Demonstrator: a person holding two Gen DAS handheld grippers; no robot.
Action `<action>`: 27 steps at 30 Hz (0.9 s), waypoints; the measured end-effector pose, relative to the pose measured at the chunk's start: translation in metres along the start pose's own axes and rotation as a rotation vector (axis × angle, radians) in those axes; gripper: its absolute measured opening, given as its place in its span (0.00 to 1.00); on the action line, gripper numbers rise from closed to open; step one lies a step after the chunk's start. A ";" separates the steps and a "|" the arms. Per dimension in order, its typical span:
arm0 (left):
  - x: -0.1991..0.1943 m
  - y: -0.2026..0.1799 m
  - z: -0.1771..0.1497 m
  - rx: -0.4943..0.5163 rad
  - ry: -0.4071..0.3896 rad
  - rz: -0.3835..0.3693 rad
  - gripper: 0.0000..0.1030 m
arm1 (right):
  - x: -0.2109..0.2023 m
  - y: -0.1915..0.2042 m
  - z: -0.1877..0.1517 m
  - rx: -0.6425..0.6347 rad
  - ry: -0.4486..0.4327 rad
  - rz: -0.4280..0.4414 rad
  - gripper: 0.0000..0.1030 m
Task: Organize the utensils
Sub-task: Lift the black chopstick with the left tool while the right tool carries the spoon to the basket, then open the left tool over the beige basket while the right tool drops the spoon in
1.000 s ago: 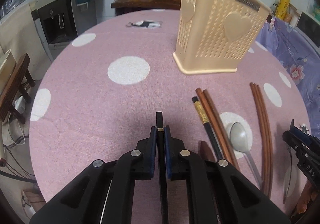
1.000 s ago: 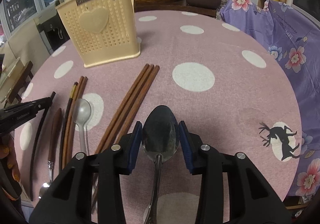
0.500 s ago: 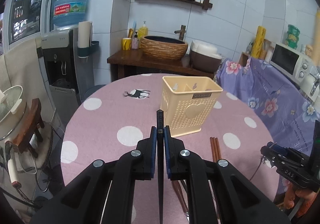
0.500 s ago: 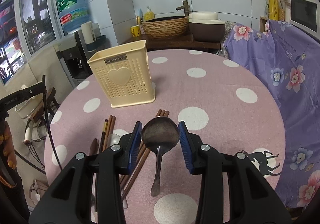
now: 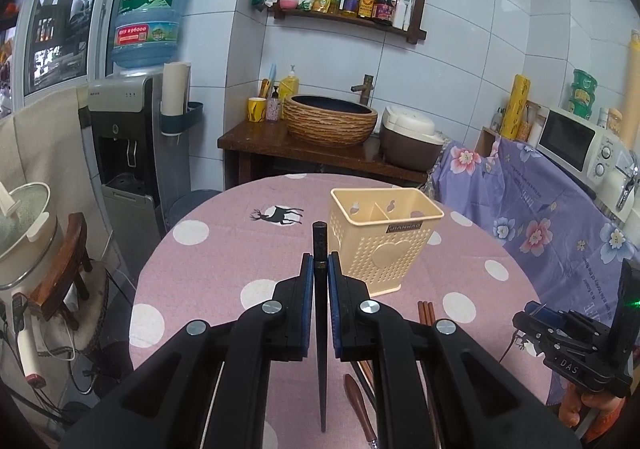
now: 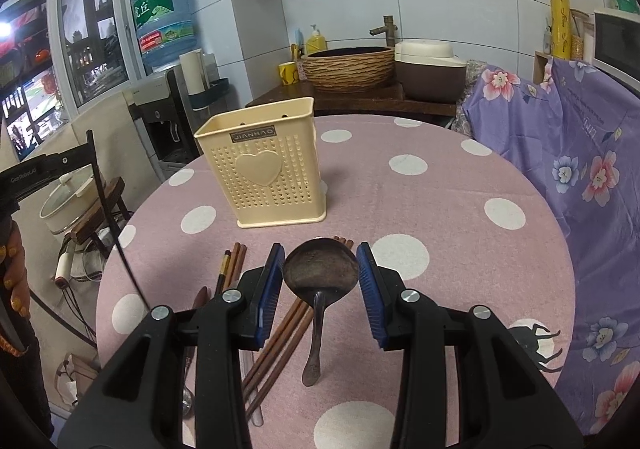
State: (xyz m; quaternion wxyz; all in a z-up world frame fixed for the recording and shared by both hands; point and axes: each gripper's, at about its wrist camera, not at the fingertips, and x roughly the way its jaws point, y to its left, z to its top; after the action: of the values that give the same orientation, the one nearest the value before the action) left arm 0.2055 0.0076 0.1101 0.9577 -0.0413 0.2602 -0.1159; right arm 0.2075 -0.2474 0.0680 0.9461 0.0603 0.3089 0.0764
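My left gripper (image 5: 320,261) is shut on a black chopstick (image 5: 320,329) and holds it high above the table. My right gripper (image 6: 320,261) is shut on the bowl of a dark metal spoon (image 6: 320,269), handle hanging down, above the table. A cream plastic utensil holder (image 5: 382,239) with a heart on its side stands upright ahead of both grippers; it also shows in the right wrist view (image 6: 262,169). Brown chopsticks (image 6: 280,337) and other utensils lie on the pink dotted tablecloth (image 6: 440,185) below the right gripper.
The round table's edge drops off to the left, where a stool with a pot (image 6: 74,197) stands. A water dispenser (image 5: 136,145) and a wooden counter with a basket basin (image 5: 330,121) stand behind. A purple flowered cloth (image 6: 580,153) covers furniture on the right.
Both grippers have risen well above the table with their utensils, tilting up so the room and the holder's open top come into view. Neither grip changed.
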 end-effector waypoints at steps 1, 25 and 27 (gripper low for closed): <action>-0.001 0.000 0.003 0.002 -0.008 -0.005 0.08 | 0.001 0.002 0.003 -0.010 -0.006 0.008 0.37; 0.056 -0.046 0.147 0.012 -0.197 -0.006 0.08 | 0.078 0.049 0.188 -0.080 -0.243 -0.030 0.37; 0.076 -0.043 0.129 0.009 -0.147 -0.001 0.08 | 0.094 0.046 0.175 -0.073 -0.210 -0.030 0.37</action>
State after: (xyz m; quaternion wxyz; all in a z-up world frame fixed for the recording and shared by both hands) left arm 0.3260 -0.0498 0.1905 0.9743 -0.0455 0.1888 -0.1143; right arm 0.3814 -0.1970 0.1615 0.9758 0.0290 0.2061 0.0665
